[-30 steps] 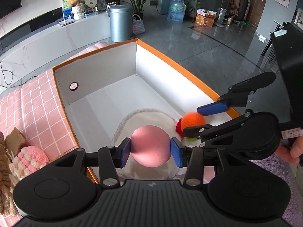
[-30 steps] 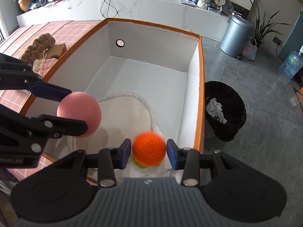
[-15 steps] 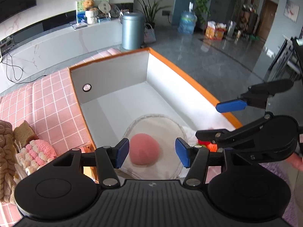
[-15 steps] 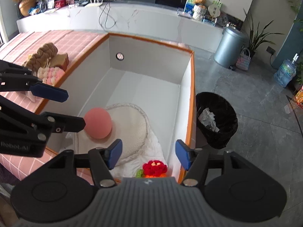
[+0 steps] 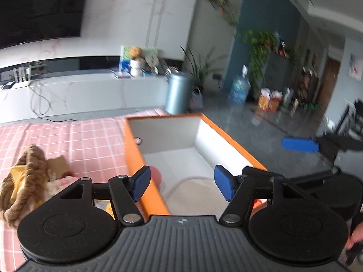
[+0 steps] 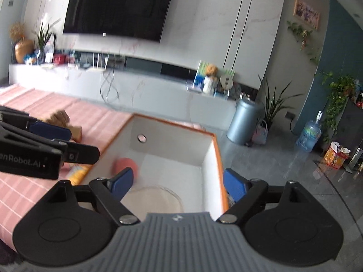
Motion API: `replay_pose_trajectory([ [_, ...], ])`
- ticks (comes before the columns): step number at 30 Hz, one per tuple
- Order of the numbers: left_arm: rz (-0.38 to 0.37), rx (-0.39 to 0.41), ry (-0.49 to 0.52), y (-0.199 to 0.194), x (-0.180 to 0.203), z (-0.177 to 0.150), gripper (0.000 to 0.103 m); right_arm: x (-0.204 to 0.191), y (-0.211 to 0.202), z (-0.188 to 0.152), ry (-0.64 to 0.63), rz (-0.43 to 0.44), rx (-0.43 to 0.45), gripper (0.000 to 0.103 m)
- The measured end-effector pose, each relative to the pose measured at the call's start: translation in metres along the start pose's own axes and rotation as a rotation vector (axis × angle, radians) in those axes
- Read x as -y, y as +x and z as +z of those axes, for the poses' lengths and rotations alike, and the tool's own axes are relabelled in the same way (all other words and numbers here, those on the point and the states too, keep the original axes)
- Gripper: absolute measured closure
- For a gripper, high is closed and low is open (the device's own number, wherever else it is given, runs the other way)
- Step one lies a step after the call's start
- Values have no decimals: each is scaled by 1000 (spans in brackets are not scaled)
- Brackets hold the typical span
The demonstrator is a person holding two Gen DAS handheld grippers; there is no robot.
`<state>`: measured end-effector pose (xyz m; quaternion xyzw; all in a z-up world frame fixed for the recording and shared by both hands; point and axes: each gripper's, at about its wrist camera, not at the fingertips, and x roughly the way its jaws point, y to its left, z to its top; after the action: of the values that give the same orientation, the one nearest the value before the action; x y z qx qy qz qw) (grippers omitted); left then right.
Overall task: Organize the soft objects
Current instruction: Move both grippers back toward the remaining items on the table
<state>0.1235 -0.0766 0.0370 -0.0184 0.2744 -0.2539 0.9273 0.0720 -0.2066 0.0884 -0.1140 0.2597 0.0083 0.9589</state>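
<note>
Both tongs stand released, jaws still spreading, with nothing held between the blue pads. Left gripper [image 5: 181, 184] hovers over the near end of the orange-rimmed white box [image 5: 231, 140]; right gripper [image 6: 175, 183] hovers over the same box [image 6: 217, 156], its far pad out past the box's outer rim. Pink ball [image 6: 124, 166] lies inside the box against the wall nearest the pink checked cloth [image 5: 86, 140], partly hidden behind the near pads in both views. Cream round pad [image 6: 154, 198] lies flat on the box floor, just beside the ball. On the cloth, outside the box, rest a brown braided plush [image 5: 25, 183], a tan block [image 5: 57, 164] and a pink-and-white knitted piece [image 5: 61, 182], close together. Both views are motion-blurred.
</note>
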Motion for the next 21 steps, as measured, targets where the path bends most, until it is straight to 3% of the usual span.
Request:
replay_pose_trajectory([
  [5,63,82,-76,-27,-26,-10,27,-35,-13,-4,47,-19,85,14],
  [9,111,104,-108,-43,-46,-18,28,-67,-20,-7,79,11,126,14],
  [16,209,128,-168,-68,-80,-46,29,-118,-15,-19,56,82,106,13],
  [18,223,120,-168,-72,-88,-54,29,-129,-12,-24,53,98,84,4],
  [21,285,101,-172,-75,-98,-67,30,-146,-7,-33,39,105,39,3],
])
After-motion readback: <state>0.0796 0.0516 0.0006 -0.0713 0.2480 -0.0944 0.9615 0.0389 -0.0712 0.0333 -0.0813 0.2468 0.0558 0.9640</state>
